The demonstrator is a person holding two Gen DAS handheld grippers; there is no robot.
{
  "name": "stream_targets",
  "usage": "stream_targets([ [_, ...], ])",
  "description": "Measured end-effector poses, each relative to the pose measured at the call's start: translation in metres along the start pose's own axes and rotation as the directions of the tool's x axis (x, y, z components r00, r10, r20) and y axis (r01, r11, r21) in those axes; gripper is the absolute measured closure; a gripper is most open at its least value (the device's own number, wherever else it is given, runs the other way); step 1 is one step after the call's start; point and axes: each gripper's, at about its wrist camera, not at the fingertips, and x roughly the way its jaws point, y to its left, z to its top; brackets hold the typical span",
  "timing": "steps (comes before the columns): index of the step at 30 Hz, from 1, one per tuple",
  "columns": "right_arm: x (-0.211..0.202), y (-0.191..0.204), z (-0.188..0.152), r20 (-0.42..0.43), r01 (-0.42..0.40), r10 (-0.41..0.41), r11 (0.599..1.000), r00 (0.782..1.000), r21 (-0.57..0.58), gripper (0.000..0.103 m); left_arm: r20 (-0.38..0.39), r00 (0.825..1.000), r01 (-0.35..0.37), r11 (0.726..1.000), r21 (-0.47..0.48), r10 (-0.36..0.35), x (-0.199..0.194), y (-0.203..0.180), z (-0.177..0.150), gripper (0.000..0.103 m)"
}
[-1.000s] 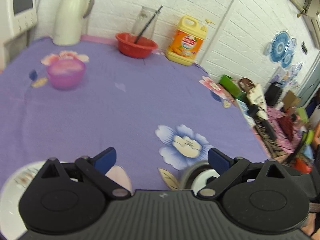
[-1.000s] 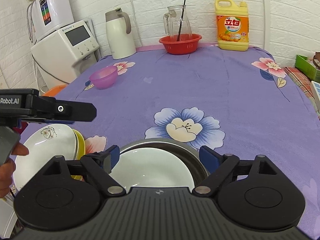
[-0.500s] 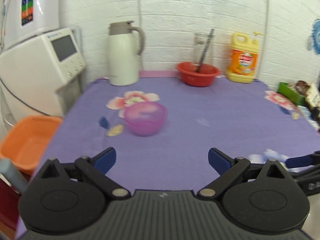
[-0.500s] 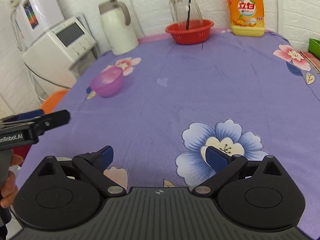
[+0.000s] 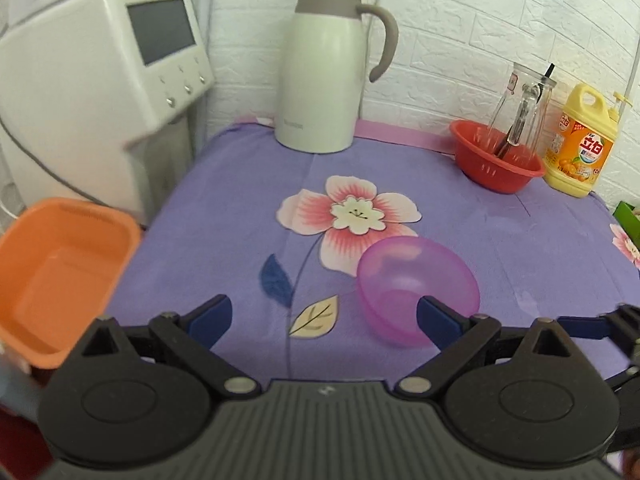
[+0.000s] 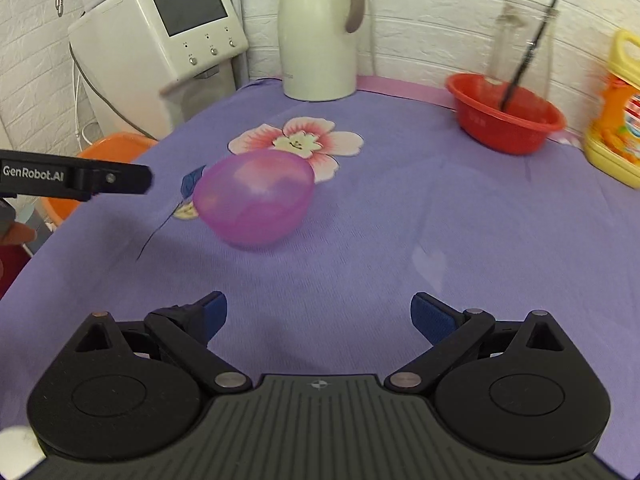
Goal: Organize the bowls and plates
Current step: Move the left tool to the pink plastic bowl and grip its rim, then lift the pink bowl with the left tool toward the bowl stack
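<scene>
A translucent purple bowl (image 5: 416,288) stands on the purple flowered tablecloth (image 5: 500,240), beside a pink flower print. My left gripper (image 5: 325,317) is open and empty, its right finger just in front of the bowl's near rim. In the right wrist view the bowl (image 6: 253,197) lies ahead and left of my right gripper (image 6: 319,315), which is open and empty over bare cloth (image 6: 400,208). The left gripper's body (image 6: 76,178) shows at the left edge there. The plates are out of view.
A white thermos jug (image 5: 326,72), a red basin (image 5: 496,160) holding a glass jar, and a yellow detergent bottle (image 5: 582,148) stand along the back wall. An orange tub (image 5: 52,272) and a white appliance (image 5: 96,64) sit off the table's left edge.
Both grippers have swung left and forward from the plates at the near edge toward the purple bowl, which is now much closer. Both stay open.
</scene>
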Motion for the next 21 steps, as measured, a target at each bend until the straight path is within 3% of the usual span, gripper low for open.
stream_targets([
  [9, 0.063, 0.013, 0.015, -0.029, -0.009, 0.007, 0.996, 1.000, -0.084, 0.000, -0.062, 0.998, 0.033, 0.998, 0.048, -0.030, 0.082, -0.016, 0.009, 0.005],
  [17, 0.062, 0.008, 0.013, -0.003, -0.067, 0.067, 0.988, 0.998, -0.141, 0.000, -0.042, 0.997, 0.067, 0.995, 0.068, -0.064, 0.097, -0.009, 0.005, 0.005],
  [21, 0.071, 0.014, 0.027, -0.005, -0.052, 0.052, 0.988, 0.999, -0.144, 0.000, -0.029, 0.993, 0.119, 0.991, 0.053, -0.118, 0.097, -0.007, 0.006, 0.005],
])
